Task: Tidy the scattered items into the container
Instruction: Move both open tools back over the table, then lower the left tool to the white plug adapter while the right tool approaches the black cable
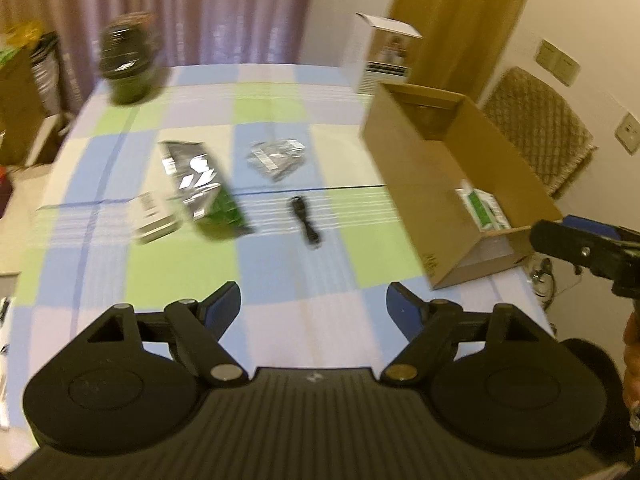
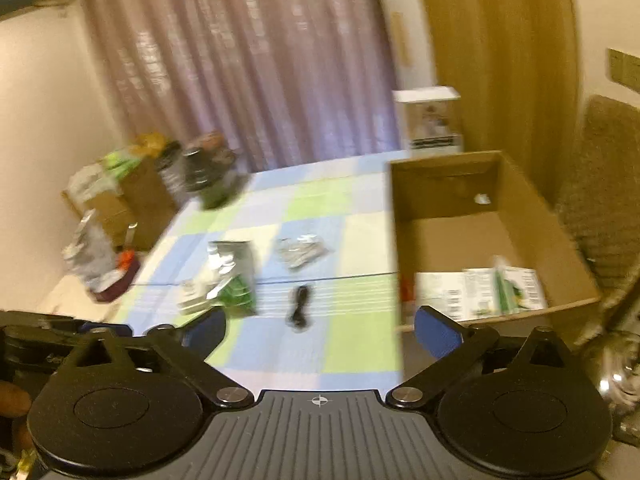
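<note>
Cardboard box (image 1: 452, 184) markings blurred, unreadable; both grippers' fingers (image 1: 222, 306) wide apart, empty.

Far edge of checked tablecloth (image 1: 280, 100): dark jar (image 1: 128, 64) left, white carton (image 1: 386, 54) right. Curtain (image 1: 180, 8) behind. Quilted chair (image 1: 536, 124) right.

Each gripper, left (image 1: 313, 307) and right (image 2: 320, 330), is built of matte black plastic, with two round discs, silver rivets on jointed links, triangular cut-outs, a ribbed grey centre plate stamped with a crosshair, and blue-padded fingers (image 2: 436, 336).
</note>
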`<state>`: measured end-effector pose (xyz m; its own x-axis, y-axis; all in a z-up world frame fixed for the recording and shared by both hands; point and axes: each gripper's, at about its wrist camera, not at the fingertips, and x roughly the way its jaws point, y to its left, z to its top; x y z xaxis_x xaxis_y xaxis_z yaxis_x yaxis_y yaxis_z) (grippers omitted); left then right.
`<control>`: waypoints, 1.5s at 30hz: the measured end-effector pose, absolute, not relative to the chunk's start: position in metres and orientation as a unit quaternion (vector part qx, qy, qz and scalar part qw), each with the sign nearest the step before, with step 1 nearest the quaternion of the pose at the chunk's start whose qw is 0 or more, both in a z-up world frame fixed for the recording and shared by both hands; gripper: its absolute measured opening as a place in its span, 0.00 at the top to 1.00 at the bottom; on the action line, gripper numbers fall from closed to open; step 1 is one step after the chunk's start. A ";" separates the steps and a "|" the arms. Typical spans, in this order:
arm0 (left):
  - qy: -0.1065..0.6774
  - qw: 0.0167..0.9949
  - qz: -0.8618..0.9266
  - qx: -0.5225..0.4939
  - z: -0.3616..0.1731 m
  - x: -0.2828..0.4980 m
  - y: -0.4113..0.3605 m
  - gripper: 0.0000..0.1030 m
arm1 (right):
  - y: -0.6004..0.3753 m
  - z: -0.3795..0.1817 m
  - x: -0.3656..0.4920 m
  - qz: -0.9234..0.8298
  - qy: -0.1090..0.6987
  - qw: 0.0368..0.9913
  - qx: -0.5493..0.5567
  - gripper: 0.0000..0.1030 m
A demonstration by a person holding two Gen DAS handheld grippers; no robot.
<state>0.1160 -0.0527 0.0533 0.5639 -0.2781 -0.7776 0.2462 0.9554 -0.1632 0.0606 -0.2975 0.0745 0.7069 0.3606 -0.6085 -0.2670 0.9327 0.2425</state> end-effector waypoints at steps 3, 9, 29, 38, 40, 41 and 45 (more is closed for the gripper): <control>0.444 0.887 -0.123 -0.031 0.054 0.103 -0.024 0.25 | -0.278 0.072 0.053 0.184 0.350 0.917 0.058 0.00; 0.442 0.892 -0.087 -0.036 0.055 0.083 0.018 0.18 | -0.251 0.063 0.038 0.202 0.365 0.908 0.042 0.00; 0.454 0.889 -0.035 -0.053 0.040 0.082 0.073 0.01 | -0.209 0.034 0.051 0.216 0.402 0.890 0.000 0.00; 0.469 0.881 -0.040 -0.039 0.024 0.114 0.070 0.01 | -0.208 0.013 0.082 0.209 0.419 0.883 0.006 0.00; 0.473 0.880 -0.041 -0.036 0.020 0.123 0.069 0.01 | -0.207 0.008 0.091 0.208 0.424 0.881 0.007 0.00; 0.474 0.879 -0.042 -0.034 0.018 0.128 0.068 0.01 | -0.207 0.005 0.096 0.207 0.427 0.880 0.007 0.00; 0.480 0.876 -0.045 -0.026 0.009 0.152 0.066 0.01 | -0.205 -0.006 0.116 0.204 0.435 0.877 0.007 0.00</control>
<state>0.1523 0.0658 0.0091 0.5359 -0.1033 -0.8379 0.0542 0.9946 -0.0879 0.1155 -0.2050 -0.0061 0.5386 0.3643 -0.7598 -0.3529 0.9163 0.1892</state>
